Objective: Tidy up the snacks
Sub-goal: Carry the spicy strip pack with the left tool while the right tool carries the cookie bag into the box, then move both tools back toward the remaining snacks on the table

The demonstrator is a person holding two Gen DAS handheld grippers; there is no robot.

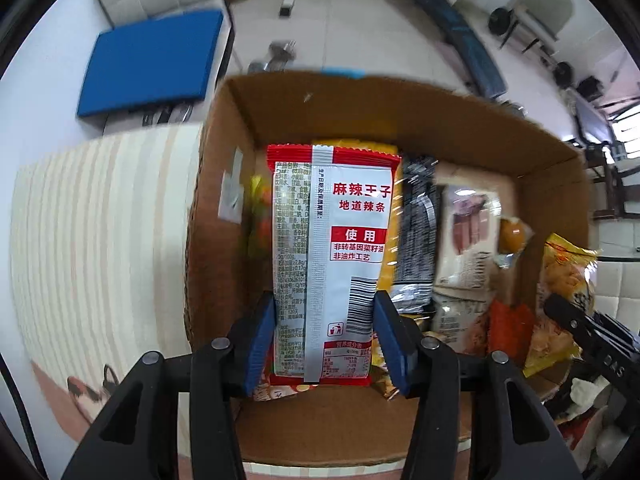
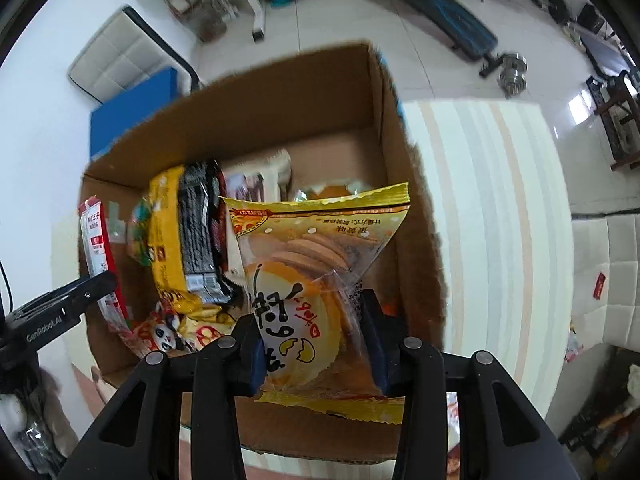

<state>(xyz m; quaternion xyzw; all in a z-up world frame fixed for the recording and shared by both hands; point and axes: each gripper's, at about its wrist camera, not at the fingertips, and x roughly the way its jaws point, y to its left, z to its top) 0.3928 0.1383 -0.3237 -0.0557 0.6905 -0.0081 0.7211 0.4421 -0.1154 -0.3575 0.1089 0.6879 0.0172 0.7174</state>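
Behind everything, the left wrist view shows a pale tiled floor, a white chair with a blue cushion (image 1: 154,62) and gym equipment. On a striped cloth (image 1: 100,240) stands an open cardboard box (image 1: 360,108). The left gripper (image 1: 326,344) has its blue fingers pressed on both sides of a red-and-white spicy strip packet (image 1: 328,256), held upright over the box's left part. Inside the box stand a yellow packet (image 1: 387,268), a black-and-silver packet (image 1: 416,236) and a beige packet (image 1: 468,240) (all somewhat blurred).

From the right wrist view, the right gripper (image 2: 316,344) clamps a yellow biscuit bag (image 2: 316,256) over the right part of the same box. The other gripper's black arm with its red packet appears at the left.
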